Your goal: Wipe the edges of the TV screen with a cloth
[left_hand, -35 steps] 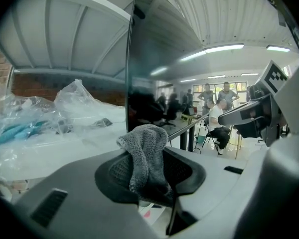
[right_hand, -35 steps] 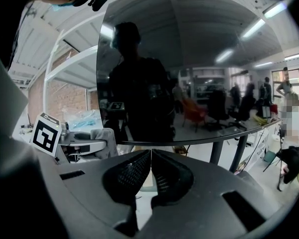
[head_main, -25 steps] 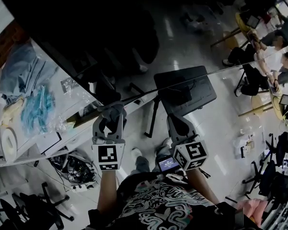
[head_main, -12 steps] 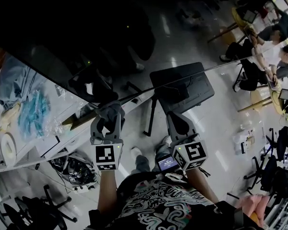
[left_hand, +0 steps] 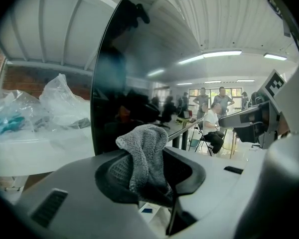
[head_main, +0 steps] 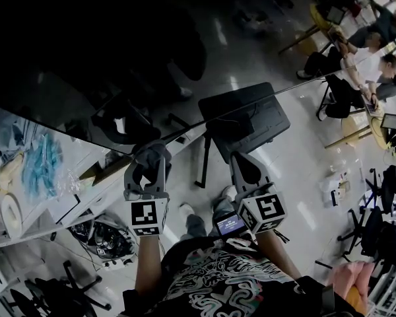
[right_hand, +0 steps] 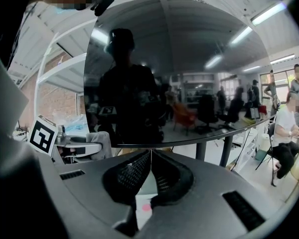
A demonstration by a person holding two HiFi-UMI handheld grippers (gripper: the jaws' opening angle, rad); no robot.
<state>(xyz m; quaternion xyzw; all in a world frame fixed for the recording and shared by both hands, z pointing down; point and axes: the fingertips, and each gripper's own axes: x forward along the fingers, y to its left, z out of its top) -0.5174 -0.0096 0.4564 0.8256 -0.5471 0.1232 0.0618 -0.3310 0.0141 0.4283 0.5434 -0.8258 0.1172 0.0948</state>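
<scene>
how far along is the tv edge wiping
Done: the cloth is clamped in the left gripper. In hand: it sits at the bottom edge of the TV screen, near the left corner. Left: the pictures show no wiped stretch, so assume all the edges remain. The right gripper is shut, empty.

The screen point(left_hand: 139, 59) is glossy black, smooth and mirror-like. The cloth point(left_hand: 142, 143) is grey, soft and nubbly, like terry. The left gripper point(left_hand: 154, 156) and right gripper point(right_hand: 150, 156) are matt grey plastic with ribbed pads point(right_hand: 131, 175). Left of the screen lie crinkled clear plastic bags point(left_hand: 60, 96). Below the screen, the pale floor point(head_main: 297, 170) shines.
</scene>
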